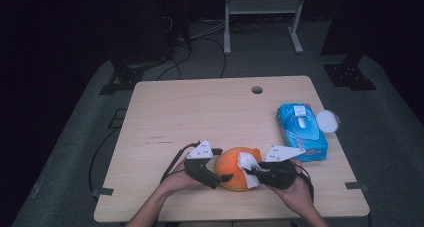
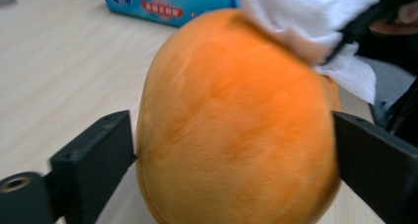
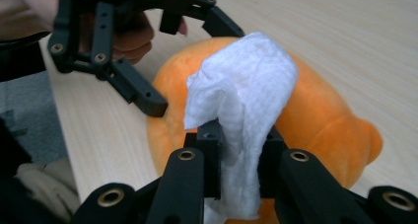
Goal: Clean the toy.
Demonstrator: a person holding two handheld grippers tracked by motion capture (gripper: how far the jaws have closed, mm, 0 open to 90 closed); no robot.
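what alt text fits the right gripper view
The right gripper pinches a white wipe against an orange plush toy on a wooden table. The left gripper straddles the toy's far side.

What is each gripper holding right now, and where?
Right gripper pinches the white wipe near its lower end. Left gripper straddles the orange plush across its sides; a firm grip cannot be told.

On my pale wooden table (image 1: 200,107), a blue plastic pack of wet wipes (image 1: 301,132) lies near the right edge. A small white round lid (image 1: 327,121) sits just beside it. A round cable hole (image 1: 257,90) pierces the far edge.
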